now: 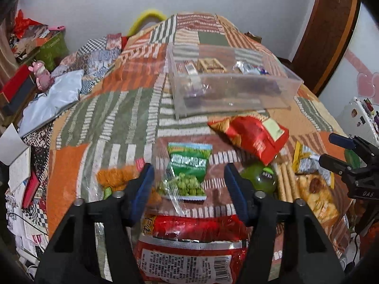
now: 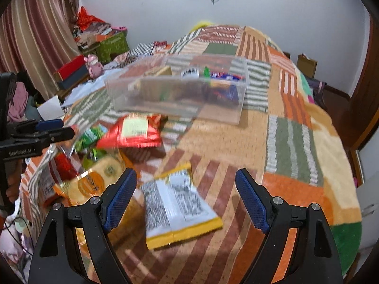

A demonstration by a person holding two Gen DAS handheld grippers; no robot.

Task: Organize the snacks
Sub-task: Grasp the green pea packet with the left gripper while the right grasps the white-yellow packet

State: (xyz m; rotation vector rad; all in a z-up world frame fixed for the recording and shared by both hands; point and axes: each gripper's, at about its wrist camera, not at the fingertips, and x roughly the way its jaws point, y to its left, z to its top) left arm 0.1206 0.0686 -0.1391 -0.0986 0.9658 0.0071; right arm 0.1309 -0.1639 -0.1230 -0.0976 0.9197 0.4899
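Left gripper: black frame, blue pads, jaws apart, nothing pinched. Between and just beyond its tips lies the green pea-snack packet in a clear crinkly wrapper, flat on the patchwork orange-green-brown bedspread. Under the jaws, nearer the camera than the packet, sits a big red foil bag with white barcode label.

Right gripper: jaws wide apart, empty, hovering over the yellow-edged white sachet lying print-side up.

Landmark: clear rectangular plastic bin, already holding a few small snacks. All loose snacks lie on the near side of the bin. The red chip bag with pale label lies just in front of its near wall. The green packet is further toward the camera. A green round bottle and stick biscuits are off to the right of that.

Step, as I judge it: each gripper is lining up on a packet for pickup and transfer to the bin.

Tips:
- Left: straddle the green packet's middle, not just the loose clear film, which would slip or tear. Keep the tips clear of the red foil bag.
- Right: the sachet is flat, so press the tips into the soft cover and pinch an edge or fold.
- Lift clear of the bin's near wall and drop into an unfilled part.
- The right view is blurred, so the sachet's exact edge is uncertain.
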